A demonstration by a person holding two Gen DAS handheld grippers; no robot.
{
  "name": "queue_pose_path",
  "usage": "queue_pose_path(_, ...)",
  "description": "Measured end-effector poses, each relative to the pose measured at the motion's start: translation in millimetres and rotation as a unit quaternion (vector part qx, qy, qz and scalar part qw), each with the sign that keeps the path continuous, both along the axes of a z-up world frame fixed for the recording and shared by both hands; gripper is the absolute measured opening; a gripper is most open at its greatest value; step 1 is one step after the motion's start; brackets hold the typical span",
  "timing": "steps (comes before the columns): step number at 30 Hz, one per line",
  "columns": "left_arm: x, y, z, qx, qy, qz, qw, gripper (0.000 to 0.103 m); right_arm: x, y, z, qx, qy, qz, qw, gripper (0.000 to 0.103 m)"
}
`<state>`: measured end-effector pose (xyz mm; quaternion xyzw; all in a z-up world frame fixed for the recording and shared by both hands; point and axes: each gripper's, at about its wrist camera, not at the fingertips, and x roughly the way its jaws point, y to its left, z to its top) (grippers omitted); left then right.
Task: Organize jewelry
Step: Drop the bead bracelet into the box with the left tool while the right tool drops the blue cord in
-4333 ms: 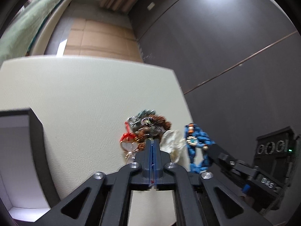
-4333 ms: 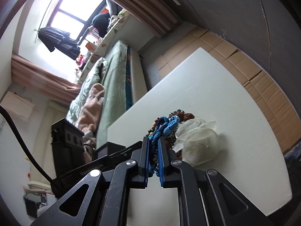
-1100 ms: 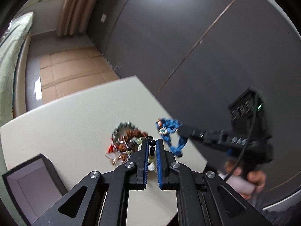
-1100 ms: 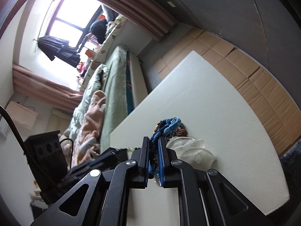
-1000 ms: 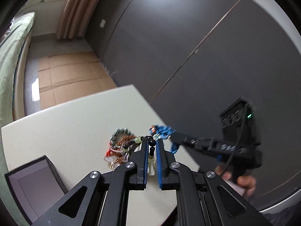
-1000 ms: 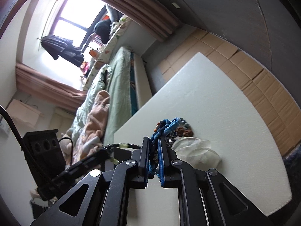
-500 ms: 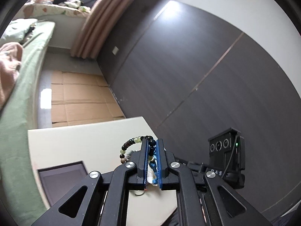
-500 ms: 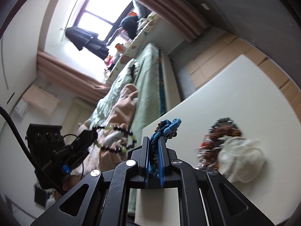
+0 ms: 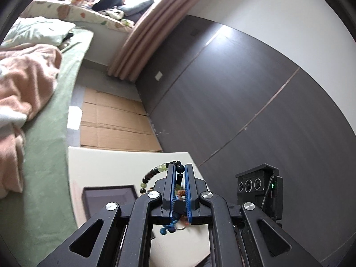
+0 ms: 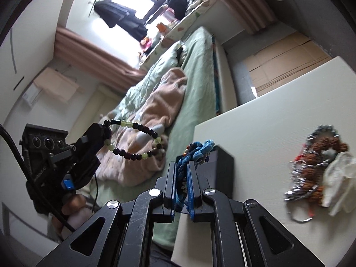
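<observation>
Change: both bracelets, a second ago low beside the pile (image 10: 316,166), now hang lifted clear of the surface (image 10: 267,120).
Left tongs (image 9: 178,173): clamped on beaded bracelet (image 10: 133,140).
Right tongs (image 10: 182,169): clamped on blue bracelet (image 10: 198,149).
Meaning: probably headed for the dark box (image 9: 106,198).

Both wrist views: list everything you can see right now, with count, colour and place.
Bead bracelet: 1, dark and pale green, held in air by left gripper.
Blue bracelet: 1, blue braided, in right gripper.
Jewelry pile: 1, brown, silver, red, on table.
White pouch: 1, white, beside pile.
Box: 1, dark, on table near bed side.
Table: 1, cream.
Bed: 1, green, pink blanket.
Left gripper: shut on bead bracelet.
Right gripper: shut on blue bracelet.
</observation>
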<state>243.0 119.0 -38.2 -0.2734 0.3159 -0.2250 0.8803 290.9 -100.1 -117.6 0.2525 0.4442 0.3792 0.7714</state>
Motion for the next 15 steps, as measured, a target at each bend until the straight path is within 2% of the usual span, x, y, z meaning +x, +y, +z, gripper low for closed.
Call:
queue_pose_path(3,-2.3,6.2,-9.3,0.003,0.016,0.014,0.9998,0.008,7.4,20.0,-9.2,-0.018,0.012,0.018,1.0,0.013)
queue_pose_path(4,-3.4,8.4,-13.0,0.004,0.023,0.018,0.9995,0.008,10.3,24.5,-13.2,-0.029,0.018,0.022,0.999,0.031)
queue_pose_path(5,-2.8,9.2,-17.2,0.008,0.031,0.023,0.9992,0.008,10.9,23.8,-16.6,-0.036,0.019,0.017,0.999,0.054)
queue_pose_path(6,-2.6,10.4,-20.0,0.01,0.037,0.026,0.9989,0.008,10.6,22.3,-17.6,-0.039,0.017,0.009,0.999,0.06)
queue_pose_path(8,-1.6,9.5,-29.4,0.02,0.056,0.032,0.9978,0.008,11.2,15.2,-17.8,-0.047,0.018,-0.002,0.999,0.065)
queue_pose_path(11,3.2,3.0,-41.2,0.039,0.084,0.034,0.9951,0.008,9.1,1.5,-13.8,-0.051,0.013,-0.023,0.998,0.065)
queue_pose_path(15,10.1,-4.9,-48.7,0.06,0.1,0.038,0.9924,0.008,3.9,-20.8,-12.5,-0.084,0.011,-0.063,0.994,0.071)
